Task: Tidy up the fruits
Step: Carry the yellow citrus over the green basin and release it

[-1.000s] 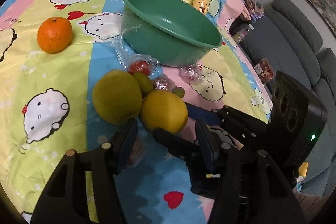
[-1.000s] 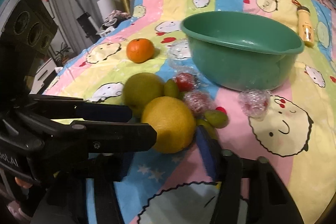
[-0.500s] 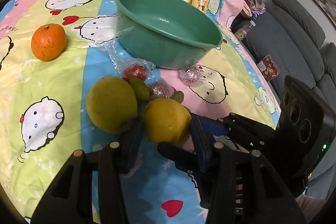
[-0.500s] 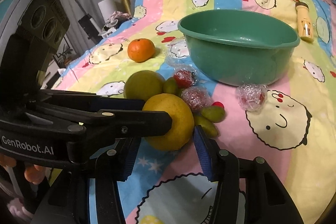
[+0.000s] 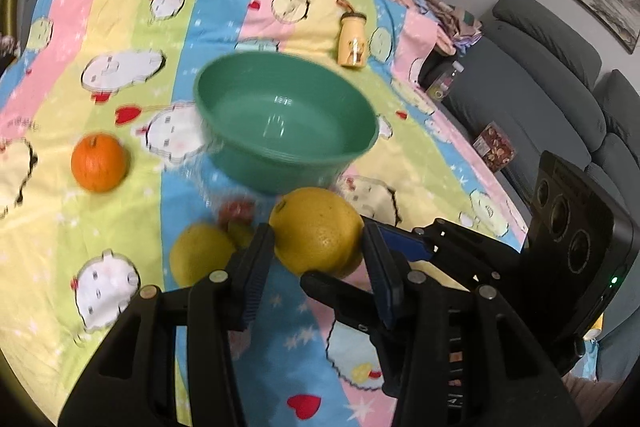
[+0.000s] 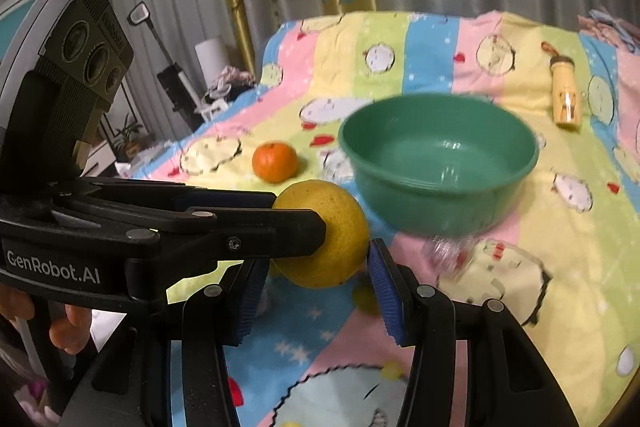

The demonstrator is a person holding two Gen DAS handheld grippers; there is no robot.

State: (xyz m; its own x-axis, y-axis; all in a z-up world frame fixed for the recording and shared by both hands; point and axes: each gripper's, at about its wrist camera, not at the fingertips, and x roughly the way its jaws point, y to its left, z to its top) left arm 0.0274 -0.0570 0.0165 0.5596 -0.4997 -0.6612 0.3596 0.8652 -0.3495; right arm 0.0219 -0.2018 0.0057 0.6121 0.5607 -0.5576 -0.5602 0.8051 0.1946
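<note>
While both grippers are pinching the same large yellow citrus (image 5: 318, 231), the fruit is hanging clear of the patterned bedspread (image 5: 120, 27), low in the middle of each wrist view. The left gripper (image 5: 316, 263) is pressing its blue pads against the fruit's two flanks, and in the right wrist view its black fingers are reaching in from the left edge onto the fruit's side. The right gripper (image 6: 314, 279) is cupping the fruit from beneath and beside, pads touching the rind at the lower right. Two tools on one fruit looks deliberate: it is wide, round and probably heavy, so a single pinch could let it roll out.

Just above the fruit in both frames, the green basin (image 5: 288, 123) is sitting empty, the likely destination. Still on the cloth are a second yellow-green citrus (image 5: 200, 259) at lower left of the left view, an orange (image 5: 98, 163) at far left, and some small wrapped pieces (image 6: 448, 255), blurred. A small yellow bottle (image 5: 352, 43) is lying beyond the basin.
</note>
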